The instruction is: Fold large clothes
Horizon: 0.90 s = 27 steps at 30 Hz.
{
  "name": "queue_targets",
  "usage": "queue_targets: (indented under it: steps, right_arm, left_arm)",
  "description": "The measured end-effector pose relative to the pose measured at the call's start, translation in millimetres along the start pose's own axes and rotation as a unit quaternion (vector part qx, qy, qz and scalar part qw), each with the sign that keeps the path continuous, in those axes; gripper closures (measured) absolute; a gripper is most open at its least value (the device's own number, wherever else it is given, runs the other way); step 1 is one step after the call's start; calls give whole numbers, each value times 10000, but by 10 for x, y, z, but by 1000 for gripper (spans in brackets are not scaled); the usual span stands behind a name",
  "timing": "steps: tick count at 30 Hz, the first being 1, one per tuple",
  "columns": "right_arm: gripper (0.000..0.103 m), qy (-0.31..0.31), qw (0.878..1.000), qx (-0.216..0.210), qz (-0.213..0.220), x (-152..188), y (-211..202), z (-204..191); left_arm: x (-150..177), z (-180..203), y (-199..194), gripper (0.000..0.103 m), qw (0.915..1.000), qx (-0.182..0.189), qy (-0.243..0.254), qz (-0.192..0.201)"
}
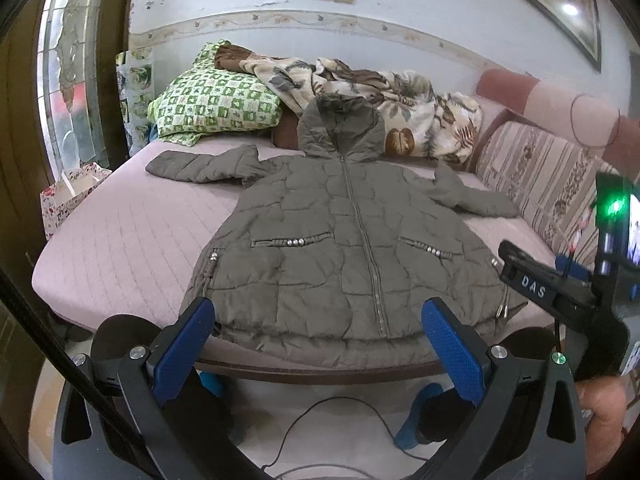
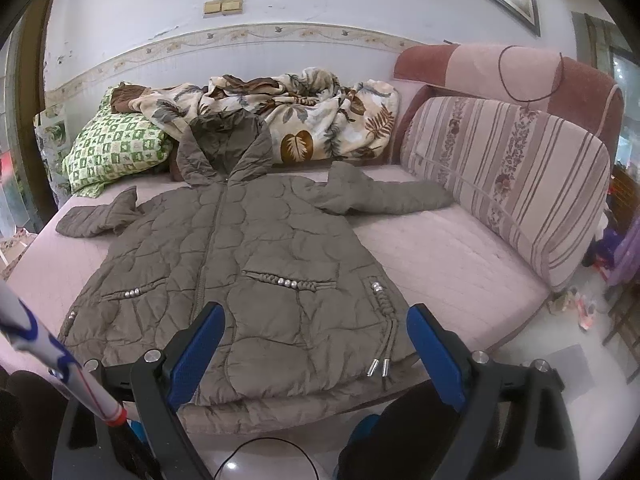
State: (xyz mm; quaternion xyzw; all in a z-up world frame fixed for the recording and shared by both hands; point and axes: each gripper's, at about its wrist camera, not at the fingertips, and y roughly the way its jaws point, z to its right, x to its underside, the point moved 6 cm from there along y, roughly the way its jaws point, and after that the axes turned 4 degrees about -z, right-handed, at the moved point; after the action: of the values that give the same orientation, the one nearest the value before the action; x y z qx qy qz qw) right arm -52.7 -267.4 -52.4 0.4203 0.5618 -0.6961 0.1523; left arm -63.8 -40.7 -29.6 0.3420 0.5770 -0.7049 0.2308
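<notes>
A large olive-brown quilted hooded jacket lies flat and zipped, front up, on a pink quilted bed. Its sleeves spread to both sides and its hem lies at the near bed edge. It also shows in the right wrist view, on the bed. My left gripper is open and empty, just in front of the hem. My right gripper is open and empty, above the hem's right part near the drawstring ends. The right gripper body also shows in the left wrist view.
A green checked pillow and a leaf-print blanket lie at the bed's far end. A striped cushion leans at the right. A gift bag stands left of the bed. A cable lies on the floor.
</notes>
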Motion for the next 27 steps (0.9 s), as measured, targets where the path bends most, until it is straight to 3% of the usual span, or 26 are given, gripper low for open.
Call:
queue_targets:
  steps: [5,7,11,17,22,27]
  right_arm:
    - [8,-5,10000,56,-51,-13,15,13]
    - [8,-26,9999,70,-79,-25,36,2]
    - [8,-66,9999,74,-122,-76,78,-32]
    - [7,-142,9998,64,-159,-171,163,-76]
    - [7,-265,9994,33,-224,-275,261,-125]
    - [7,-604,9979,57,-226,-492,401,-229]
  left_arm:
    - [-60,-162,1,0,9996,-20,-296,37]
    - [-96,-209,7,0,9988,-370,-300,59]
    - [-195,-304,12,0,9969,-726,-229,172]
    - [-497,-414,-3,0,9896,-1343,271,432]
    - [-730,-474,59,0,9870,-1467,414,510]
    - [-977,-604,254,0,9890,-1409,315,316]
